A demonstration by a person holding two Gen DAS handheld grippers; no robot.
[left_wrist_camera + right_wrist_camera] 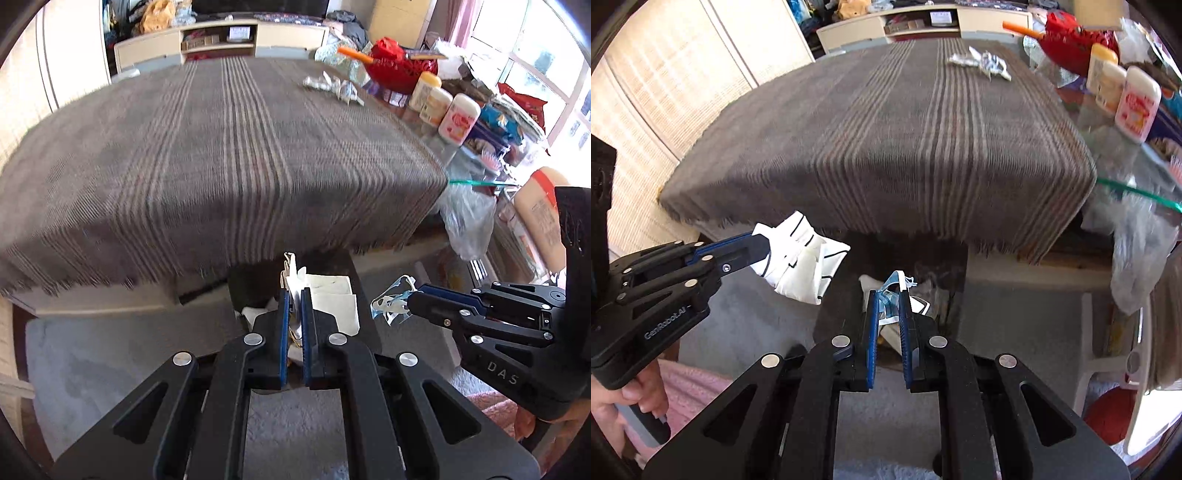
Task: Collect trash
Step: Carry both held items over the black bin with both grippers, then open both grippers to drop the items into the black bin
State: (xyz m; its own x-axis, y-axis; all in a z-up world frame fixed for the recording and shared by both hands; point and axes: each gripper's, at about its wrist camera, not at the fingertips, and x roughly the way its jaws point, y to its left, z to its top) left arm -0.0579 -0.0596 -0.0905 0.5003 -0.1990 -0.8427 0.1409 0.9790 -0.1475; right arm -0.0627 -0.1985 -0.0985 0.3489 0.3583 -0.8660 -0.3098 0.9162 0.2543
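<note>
A wide desk under a grey striped cloth fills the upper part of both views. Below its near edge, on the grey floor, sits a dark bin with pale scraps inside. Along the desk's right side stand pale bottles beside a red bag, and a crumpled silvery wrapper lies alone on the cloth at the far right.

The left gripper has its fingers clamped on a crumpled white paper with dark lines — the wad sticks out past the fingertips, hanging in the air left of the bin and below the cloth's fringe. The right gripper has its fingers closed on a small scrap of clear bluish plastic, pinched near the tips and held directly over the bin's opening — well apart from the wrapper on the desk.
</note>
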